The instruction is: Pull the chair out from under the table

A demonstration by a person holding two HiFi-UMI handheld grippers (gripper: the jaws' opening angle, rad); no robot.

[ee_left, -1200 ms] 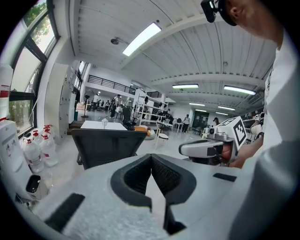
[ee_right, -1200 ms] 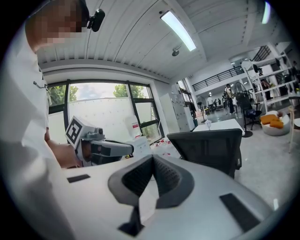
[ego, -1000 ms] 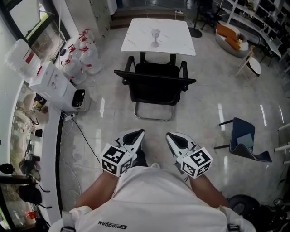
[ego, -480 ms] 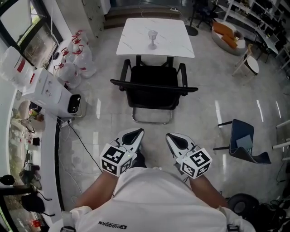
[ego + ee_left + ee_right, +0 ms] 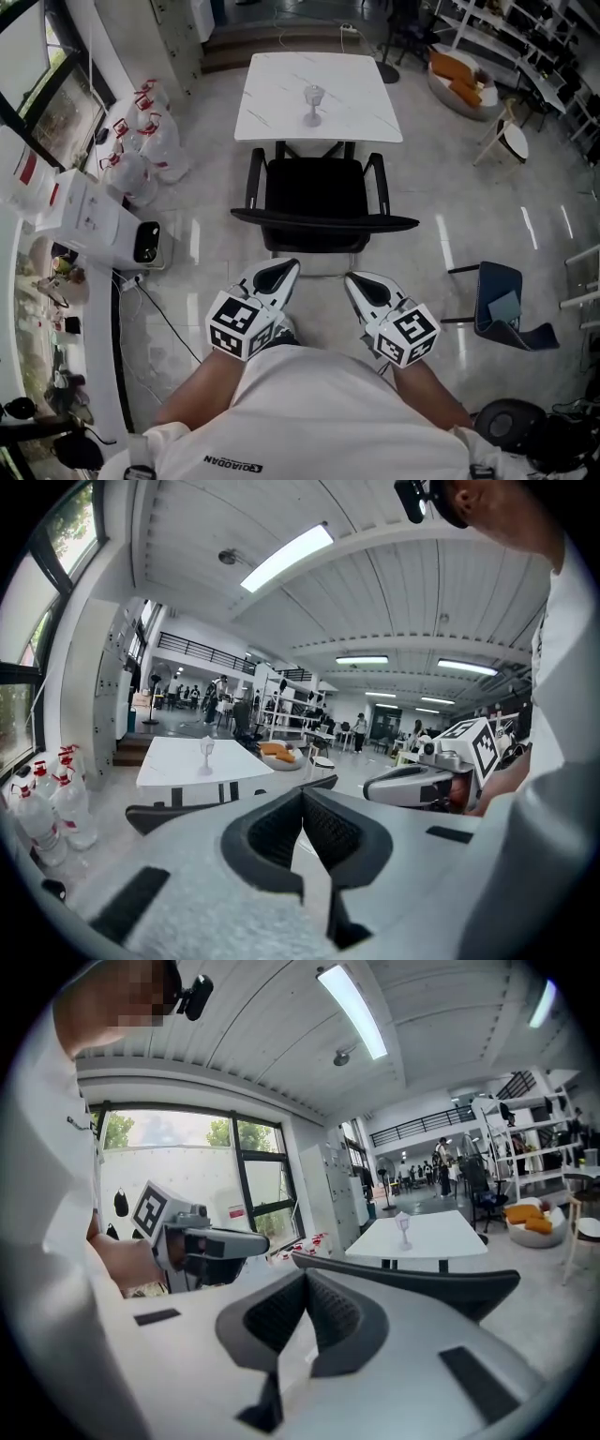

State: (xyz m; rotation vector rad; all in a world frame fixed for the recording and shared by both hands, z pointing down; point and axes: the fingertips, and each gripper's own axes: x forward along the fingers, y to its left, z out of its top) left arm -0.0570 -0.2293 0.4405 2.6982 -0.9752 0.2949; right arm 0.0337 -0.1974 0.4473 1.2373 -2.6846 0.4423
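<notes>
While the left gripper (image 5: 280, 273) and right gripper (image 5: 360, 282) are clenched on nothing, just short of its backrest, the chair (image 5: 322, 199) stands at the counter's (image 5: 272, 103) near edge, below a glass (image 5: 312, 103).

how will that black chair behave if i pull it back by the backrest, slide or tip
The black chair looks rigid, with fixed armrests, so it should probably move as one piece. On the glossy floor it would likely slide rather than roll; no casters show. Pulling high on the backrest might tilt it back.
</notes>
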